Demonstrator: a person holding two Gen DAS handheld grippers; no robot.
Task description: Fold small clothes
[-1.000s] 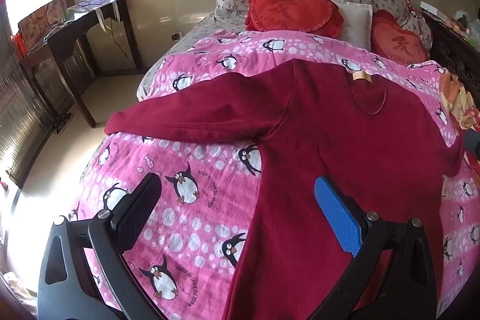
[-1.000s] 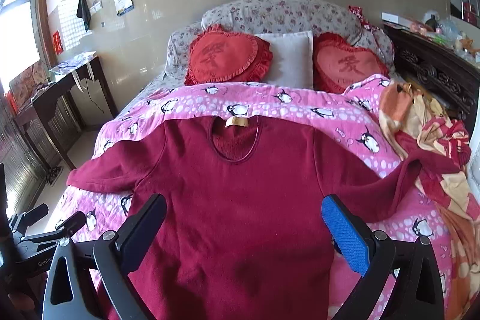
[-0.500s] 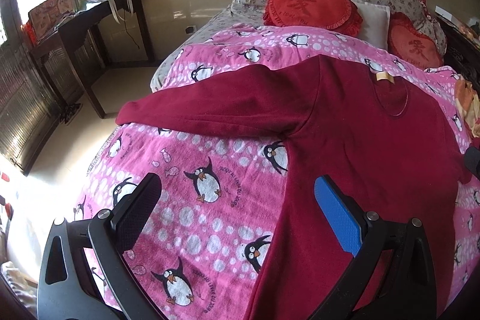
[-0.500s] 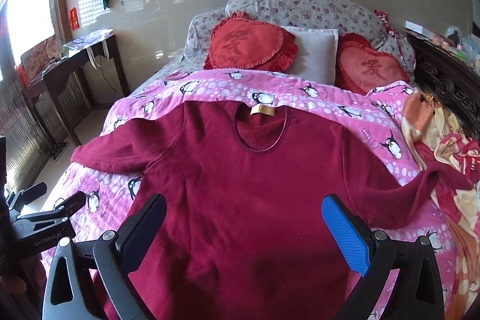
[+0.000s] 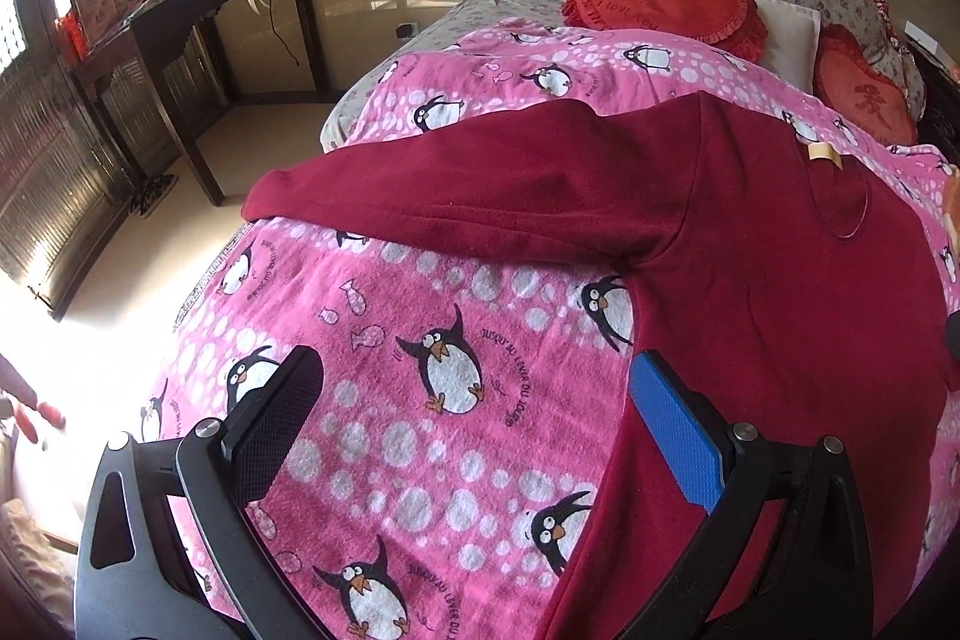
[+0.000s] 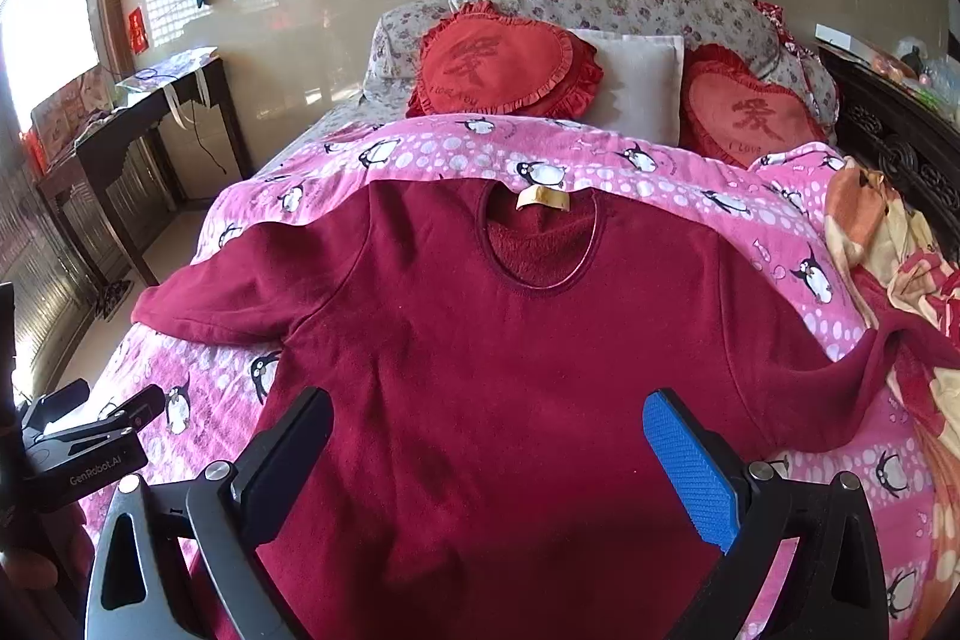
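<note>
Garment: a dark red long-sleeved top (image 6: 498, 352) lies face up and spread flat on the bed, collar toward the pillows, hem toward the cameras.
Surface: a pink penguin blanket (image 5: 420, 400) covers the bed beneath the top.
Left sleeve: the sleeve (image 5: 456, 190) on the desk side stretches straight out across the blanket, its cuff at the bed's edge.
Right sleeve: the other sleeve (image 6: 840, 388) runs out toward a flowered orange cloth (image 6: 900, 268) and looks partly rumpled; its cuff cannot be made out.
Collar: round neckline (image 6: 540, 244) with a tan label, open and unfolded.
Left tool: the left tool (image 5: 474, 436) is released, fingers wide apart, holding nothing; it hangs over bare blanket just beside the top's side seam, its blue finger near the seam.
Right tool: the right tool (image 6: 486, 460) is likewise released and empty, poised above the lower body of the top, one finger to each side.
Surroundings: two red heart cushions (image 6: 504, 64) and a white pillow sit at the head of the bed; a dark desk (image 5: 198, 16) stands by the window.
Work done: the top appears laid out and smoothed; no fold is visible.
Work left: in my judgement all folding remains, namely both sleeves inward, then the body doubled up.
Risk: thick fleece may spring back when let go.
</note>
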